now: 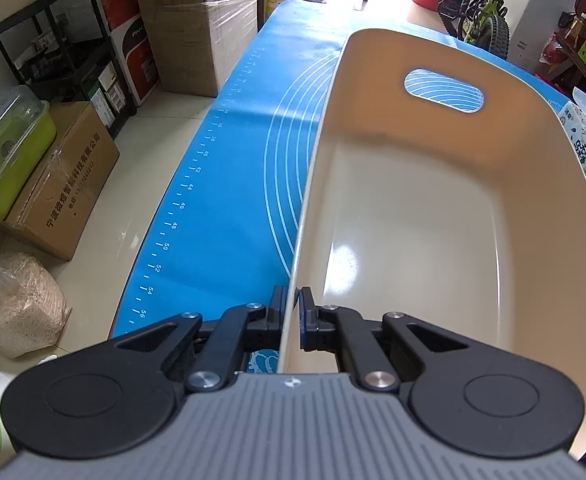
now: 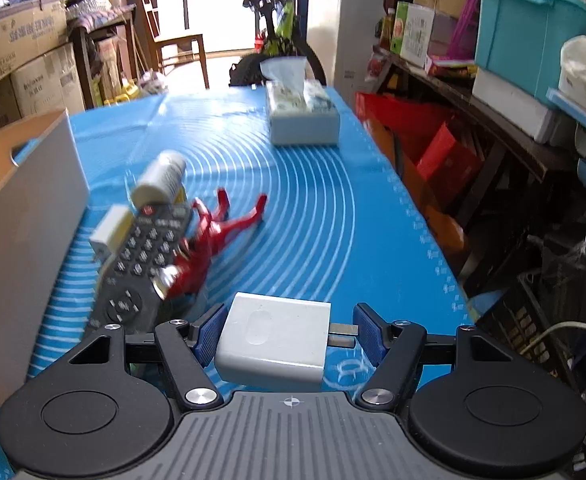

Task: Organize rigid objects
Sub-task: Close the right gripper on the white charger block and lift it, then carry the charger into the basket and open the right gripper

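Observation:
My left gripper (image 1: 291,312) is shut on the near rim of a cream plastic bin (image 1: 433,208), which stands empty on the blue mat (image 1: 229,208). The bin's grey outer wall (image 2: 25,216) shows at the left of the right wrist view. My right gripper (image 2: 291,332) holds a white charger plug (image 2: 273,338) between its blue pads; the left pad touches it, the right pad meets its metal prongs. On the mat lie a black remote (image 2: 141,264), a red toy figure (image 2: 213,240), a white bottle (image 2: 161,178) and a small white-yellow box (image 2: 109,230).
A tissue box (image 2: 303,114) stands at the mat's far end; it also shows in the left wrist view (image 1: 585,144). Cardboard boxes (image 1: 65,184) and a shelf are on the floor to the left. Cluttered shelves (image 2: 513,92) run along the right. A bicycle (image 1: 481,8) stands beyond the table.

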Demonstrator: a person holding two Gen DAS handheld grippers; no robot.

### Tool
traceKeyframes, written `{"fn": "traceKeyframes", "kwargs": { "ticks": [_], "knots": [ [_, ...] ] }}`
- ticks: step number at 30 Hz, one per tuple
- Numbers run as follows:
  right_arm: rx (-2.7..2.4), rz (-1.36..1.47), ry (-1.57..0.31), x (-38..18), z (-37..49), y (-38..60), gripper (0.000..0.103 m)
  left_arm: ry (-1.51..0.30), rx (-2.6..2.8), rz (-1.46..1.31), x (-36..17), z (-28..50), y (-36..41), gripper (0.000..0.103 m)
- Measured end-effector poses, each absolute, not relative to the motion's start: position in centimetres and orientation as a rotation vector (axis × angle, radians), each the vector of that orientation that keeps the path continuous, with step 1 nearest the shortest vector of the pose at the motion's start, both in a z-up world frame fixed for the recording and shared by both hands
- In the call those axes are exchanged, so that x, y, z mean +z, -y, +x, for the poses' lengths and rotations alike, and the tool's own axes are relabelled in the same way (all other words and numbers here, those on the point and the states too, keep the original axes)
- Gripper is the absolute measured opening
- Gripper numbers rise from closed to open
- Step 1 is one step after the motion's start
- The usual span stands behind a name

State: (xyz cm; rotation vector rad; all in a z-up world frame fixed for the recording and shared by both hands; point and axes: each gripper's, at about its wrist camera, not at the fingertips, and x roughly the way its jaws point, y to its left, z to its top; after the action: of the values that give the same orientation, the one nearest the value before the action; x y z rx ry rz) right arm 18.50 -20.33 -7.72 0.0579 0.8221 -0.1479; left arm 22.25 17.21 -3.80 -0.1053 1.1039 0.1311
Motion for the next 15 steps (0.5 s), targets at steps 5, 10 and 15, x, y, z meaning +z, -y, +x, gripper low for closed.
{"fn": "traceKeyframes", "kwargs": {
  "ticks": [5, 10, 15],
  "knots": [
    [-0.109, 0.033, -0.725, -4.4, 18.6, 19.3, 0.071, -1.105, 0.129, -0.101, -3.8, 22.3, -17.1, 0.008],
    [-0.024, 0.007, -0.629, -0.5, 19.5, 17.1, 0.071, -1.105, 0.129, -0.101, -3.8, 22.3, -17.1, 0.008],
    [0.082, -0.016, -0.571, 2.1, 21.4, 13.5, 0.071, -1.105, 0.129, -0.101, -3.8, 22.3, -17.2, 0.008]
  ]
}}
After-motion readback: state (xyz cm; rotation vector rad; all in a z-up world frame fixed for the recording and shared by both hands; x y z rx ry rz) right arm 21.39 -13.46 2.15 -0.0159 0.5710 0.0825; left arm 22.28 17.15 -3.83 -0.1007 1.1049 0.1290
